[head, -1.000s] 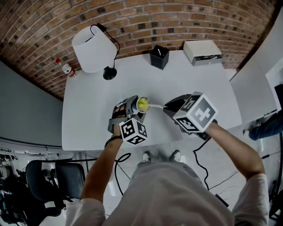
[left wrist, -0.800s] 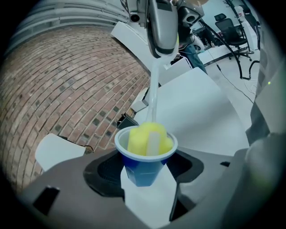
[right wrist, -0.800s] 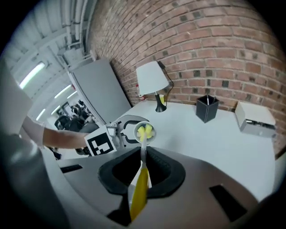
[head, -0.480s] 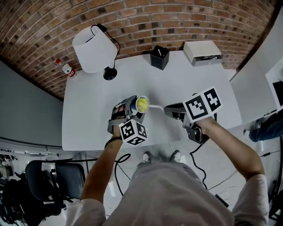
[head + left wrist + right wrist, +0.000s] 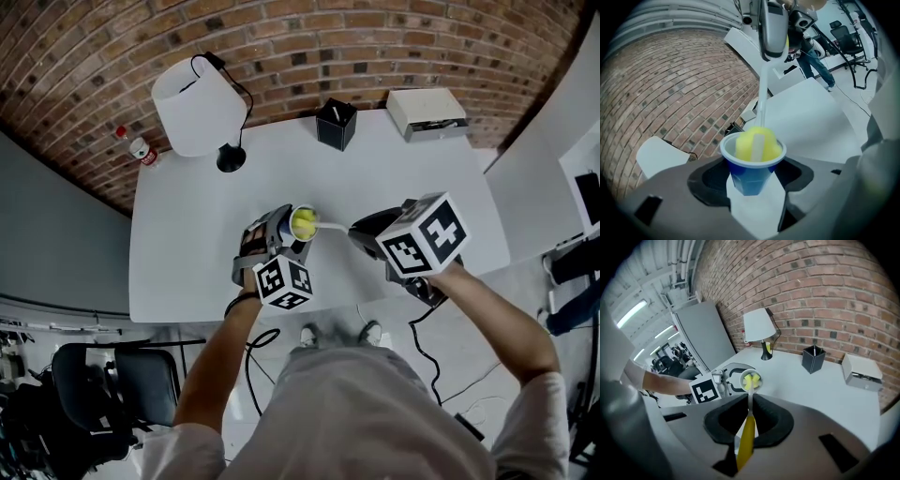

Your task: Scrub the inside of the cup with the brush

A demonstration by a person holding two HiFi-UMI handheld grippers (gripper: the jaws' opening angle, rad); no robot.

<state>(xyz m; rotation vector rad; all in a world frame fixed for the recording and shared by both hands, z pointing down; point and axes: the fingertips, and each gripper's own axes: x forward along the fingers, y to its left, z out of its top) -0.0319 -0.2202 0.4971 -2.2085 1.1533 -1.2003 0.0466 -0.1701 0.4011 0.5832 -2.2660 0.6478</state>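
Scrubbing stage in hand: brush (image 5: 746, 439) entered in cup (image 5: 751, 172), finish not confirmable.
I read the left gripper (image 5: 757, 187) closed on the blue cup's body, holding it over the white table (image 5: 187, 253) with its mouth turned toward the right gripper (image 5: 746, 425). The right gripper's jaws are clamped on the brush's yellow handle. The brush's long axis runs straight across from one gripper to the other, and its yellow sponge head (image 5: 758, 143) fills the rim. Judgement: insertion is done; I cannot tell how much scrubbing remains.
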